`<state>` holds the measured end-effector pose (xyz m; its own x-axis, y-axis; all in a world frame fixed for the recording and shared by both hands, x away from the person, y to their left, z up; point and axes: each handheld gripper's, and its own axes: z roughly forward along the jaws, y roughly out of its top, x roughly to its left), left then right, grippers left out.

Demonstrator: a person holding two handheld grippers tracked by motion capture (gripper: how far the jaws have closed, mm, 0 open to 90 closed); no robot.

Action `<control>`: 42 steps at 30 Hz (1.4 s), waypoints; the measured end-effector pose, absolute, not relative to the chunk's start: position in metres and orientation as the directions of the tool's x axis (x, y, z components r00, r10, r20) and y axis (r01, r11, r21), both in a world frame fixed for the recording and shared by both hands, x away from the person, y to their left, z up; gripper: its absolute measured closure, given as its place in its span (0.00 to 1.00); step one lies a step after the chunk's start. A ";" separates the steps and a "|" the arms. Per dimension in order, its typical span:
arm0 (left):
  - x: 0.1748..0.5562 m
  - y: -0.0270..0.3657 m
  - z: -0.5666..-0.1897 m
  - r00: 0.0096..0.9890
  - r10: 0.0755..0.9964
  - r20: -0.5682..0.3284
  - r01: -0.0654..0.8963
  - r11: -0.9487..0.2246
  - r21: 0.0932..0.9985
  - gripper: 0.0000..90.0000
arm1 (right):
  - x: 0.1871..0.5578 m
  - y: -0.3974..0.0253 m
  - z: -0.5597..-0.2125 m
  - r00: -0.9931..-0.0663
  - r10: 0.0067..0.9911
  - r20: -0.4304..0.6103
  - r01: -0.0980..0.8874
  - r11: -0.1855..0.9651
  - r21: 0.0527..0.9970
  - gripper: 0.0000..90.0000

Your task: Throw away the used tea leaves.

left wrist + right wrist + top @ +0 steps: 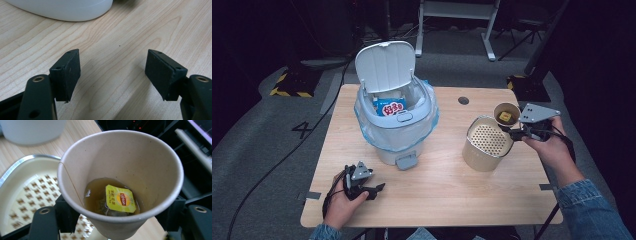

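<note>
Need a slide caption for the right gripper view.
Right tongs grip a paper cup of tea with a bag, above a perforated strainer.

My table (437, 190) is light wood. On it stand a white bin (396, 127) with its lid up, left of centre, and a beige perforated container (486, 144) at right.

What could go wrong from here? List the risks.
1. The right claw holds a paper cup with tea and a teabag in it; a hard squeeze could crush it and spill.
2. The cup hangs at the edge of the strainer; tipping too far aside could pour tea on the table.
3. The teabag could drop out into the strainer.
</note>
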<state>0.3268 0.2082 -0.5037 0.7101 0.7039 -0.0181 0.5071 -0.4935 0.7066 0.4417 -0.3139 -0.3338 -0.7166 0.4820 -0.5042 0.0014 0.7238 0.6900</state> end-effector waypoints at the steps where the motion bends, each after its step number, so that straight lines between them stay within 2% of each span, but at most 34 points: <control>1: 0.327 0.208 -0.504 0.710 0.704 -0.016 0.506 -0.494 0.707 0.32 | 0.441 -0.313 -0.334 -0.705 0.461 -0.539 -0.020 0.746 0.665 0.35; 7: 0.327 0.208 -0.504 0.710 0.704 -0.017 0.507 -0.494 0.707 0.32 | 0.435 -0.309 -0.336 -0.632 0.352 -0.691 -0.108 0.842 0.528 0.35; 12: 0.327 0.208 -0.504 0.710 0.704 -0.016 0.506 -0.494 0.706 0.32 | 0.430 -0.304 -0.337 -0.544 0.208 -0.813 -0.161 0.925 0.344 0.36; 17: 0.327 0.208 -0.504 0.710 0.704 -0.016 0.507 -0.494 0.707 0.32 | 0.424 -0.298 -0.340 -0.474 0.114 -0.873 -0.185 0.956 0.225 0.36; 22: 0.327 0.208 -0.504 0.710 0.704 -0.017 0.507 -0.494 0.707 0.32 | 0.418 -0.287 -0.347 -0.354 -0.067 -0.933 -0.211 0.978 0.010 0.36; 26: 0.327 0.208 -0.504 0.710 0.704 -0.017 0.507 -0.494 0.707 0.32 | 0.413 -0.281 -0.353 -0.281 -0.176 -0.943 -0.206 0.971 -0.120 0.36; 31: 0.327 0.208 -0.504 0.709 0.705 -0.024 0.510 -0.488 0.708 0.32 | 0.409 -0.275 -0.359 -0.137 -0.353 -0.926 -0.185 0.927 -0.326 0.36; 38: 0.326 0.208 -0.504 0.708 0.706 -0.024 0.510 -0.488 0.708 0.32 | 0.402 -0.266 -0.367 0.030 -0.592 -0.806 -0.124 0.797 -0.591 0.36; 42: 0.326 0.208 -0.504 0.708 0.705 -0.023 0.510 -0.489 0.708 0.32 | 0.402 -0.264 -0.374 0.079 -0.679 -0.730 -0.097 0.724 -0.683 0.36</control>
<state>0.3265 0.2082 -0.5040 0.7085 0.7053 -0.0234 0.5099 -0.4887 0.7079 0.4018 -0.2643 -0.3739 0.0785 -0.6789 -0.7300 -0.0972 0.7236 -0.6834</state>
